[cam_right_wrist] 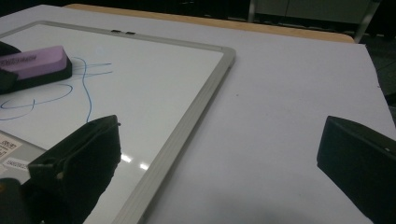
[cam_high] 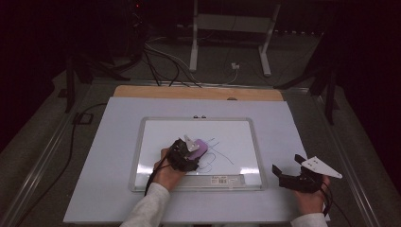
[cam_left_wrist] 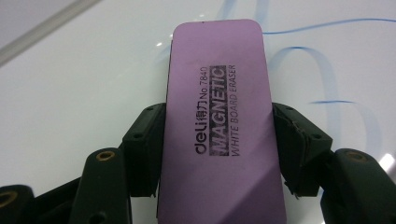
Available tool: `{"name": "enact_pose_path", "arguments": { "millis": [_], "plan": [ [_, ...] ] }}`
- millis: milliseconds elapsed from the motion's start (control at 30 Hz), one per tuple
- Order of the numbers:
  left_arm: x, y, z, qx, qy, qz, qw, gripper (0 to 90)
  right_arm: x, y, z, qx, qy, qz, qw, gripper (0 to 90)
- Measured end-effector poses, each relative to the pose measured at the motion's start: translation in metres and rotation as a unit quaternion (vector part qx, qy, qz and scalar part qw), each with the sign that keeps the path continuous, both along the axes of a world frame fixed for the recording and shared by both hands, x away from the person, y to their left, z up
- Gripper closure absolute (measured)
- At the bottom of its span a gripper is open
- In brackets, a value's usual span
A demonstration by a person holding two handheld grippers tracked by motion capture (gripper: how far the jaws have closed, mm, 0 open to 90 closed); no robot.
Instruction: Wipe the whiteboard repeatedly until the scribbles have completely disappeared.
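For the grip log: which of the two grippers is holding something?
The left gripper, shut on the purple eraser on the whiteboard; the right gripper is open.

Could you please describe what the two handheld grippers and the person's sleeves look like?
Both grippers are black, with two chunky black jaws showing brass-coloured screw heads. The left gripper and right gripper each carry a pale grey three-cornered plate on top, and a black cable trails from each. The sleeves are light grey.
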State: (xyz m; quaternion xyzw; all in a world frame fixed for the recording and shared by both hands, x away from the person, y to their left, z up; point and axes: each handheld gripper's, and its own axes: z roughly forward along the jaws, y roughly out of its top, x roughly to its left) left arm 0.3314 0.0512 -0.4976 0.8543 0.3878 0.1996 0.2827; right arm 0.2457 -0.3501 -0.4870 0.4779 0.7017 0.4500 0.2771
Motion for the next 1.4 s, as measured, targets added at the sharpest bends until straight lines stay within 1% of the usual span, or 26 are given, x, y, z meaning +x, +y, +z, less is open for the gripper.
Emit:
{"name": "enact_pose_path", "arguments": {
  "millis": [67,167,233,300,333,433,500,567,633,700,767,800,833,867,900,933,967,1033,1100,1200,1267,1300,1333,1367,1400],
  "plan": [
    [0.008,0.008,0.000,0.003,-0.002,0.026,0.9997,41.4,0.000,0.000,0.000,0.000,0.000,0.000,1.0000,0.0],
    [0.021,0.013,-0.001,-0.005,0.003,0.061,0.9981,41.4,0.000,0.001,0.000,0.000,0.001,0.001,1.0000,0.1],
    [0.029,0.011,-0.001,-0.001,0.004,0.072,0.9974,41.4,0.000,0.002,0.000,-0.003,0.000,0.003,1.0000,0.0],
    [0.037,0.006,0.000,0.001,0.006,0.075,0.9971,41.4,0.001,0.002,-0.001,-0.003,0.001,0.004,1.0000,0.0],
    [0.040,0.002,0.000,-0.001,0.008,0.076,0.9971,41.4,0.001,0.002,-0.001,-0.003,0.001,0.004,1.0000,0.0],
    [0.048,-0.008,0.000,-0.003,0.010,0.061,0.9981,41.4,0.001,0.002,-0.001,-0.003,0.002,0.004,1.0000,0.0],
    [0.049,-0.017,0.000,-0.001,0.011,0.047,0.9988,41.4,0.001,0.002,-0.001,-0.003,0.003,0.005,1.0000,0.1],
    [0.044,-0.028,0.000,0.001,0.009,0.021,0.9997,41.4,0.002,0.003,-0.002,-0.003,0.003,0.006,1.0000,0.0],
    [0.037,-0.040,0.000,0.004,0.005,-0.010,0.9999,41.4,0.002,0.004,-0.002,-0.004,0.003,0.007,1.0000,0.1],
    [0.028,-0.050,0.001,0.003,0.008,-0.044,0.9990,41.4,0.003,0.004,-0.002,-0.005,0.004,0.008,0.9999,0.0],
    [0.020,-0.058,0.001,0.002,0.010,-0.081,0.9967,41.4,0.003,0.005,-0.002,-0.005,0.004,0.008,0.9999,0.0],
    [0.016,-0.061,0.001,0.010,0.001,-0.091,0.9958,41.4,0.002,0.005,-0.002,-0.006,0.003,0.009,0.9999,0.0],
    [0.015,-0.063,0.002,0.016,-0.003,-0.091,0.9958,41.4,0.002,0.004,-0.002,-0.006,0.003,0.008,0.9999,0.0],
    [0.016,-0.062,0.002,0.014,0.003,-0.089,0.9960,41.4,0.002,0.004,-0.002,-0.006,0.003,0.007,1.0000,0.0],
    [0.018,-0.060,0.002,0.007,0.010,-0.086,0.9962,41.4,0.002,0.003,-0.001,-0.005,0.003,0.007,1.0000,0.0],
    [0.021,-0.058,0.002,0.007,0.011,-0.079,0.9968,41.4,0.002,0.003,-0.001,-0.004,0.003,0.006,1.0000,0.0],
    [0.024,-0.055,0.002,0.008,0.009,-0.070,0.9975,41.4,0.002,0.002,-0.001,-0.004,0.003,0.005,1.0000,0.0],
    [0.032,-0.048,0.001,0.005,0.009,-0.042,0.9991,41.4,0.001,0.001,-0.001,-0.003,0.001,0.005,1.0000,0.0],
    [0.041,-0.037,0.001,0.005,0.010,-0.017,0.9998,41.3,0.001,0.001,-0.001,-0.001,0.002,0.003,1.0000,0.0],
    [0.052,-0.022,0.000,0.007,0.009,0.024,0.9996,41.4,0.001,0.000,-0.001,-0.001,0.001,0.002,1.0000,0.0],
    [0.058,-0.015,0.000,0.011,0.008,0.048,0.9988,41.4,0.001,-0.001,-0.001,0.000,0.000,0.002,1.0000,0.0],
    [0.061,-0.012,0.000,0.009,0.009,0.056,0.9983,41.4,0.001,-0.001,0.000,-0.001,0.000,0.002,1.0000,0.1],
    [0.062,-0.011,0.000,0.005,0.014,0.058,0.9982,41.3,0.001,0.000,-0.001,-0.001,0.001,0.001,1.0000,0.0],
    [0.063,-0.011,0.000,0.005,0.014,0.058,0.9982,41.3,0.001,0.000,-0.001,-0.001,0.001,0.001,1.0000,0.1],
    [0.063,-0.012,0.001,0.012,0.012,0.056,0.9983,41.3,0.001,0.000,-0.001,-0.001,0.001,0.001,1.0000,0.0]
  ]
}}
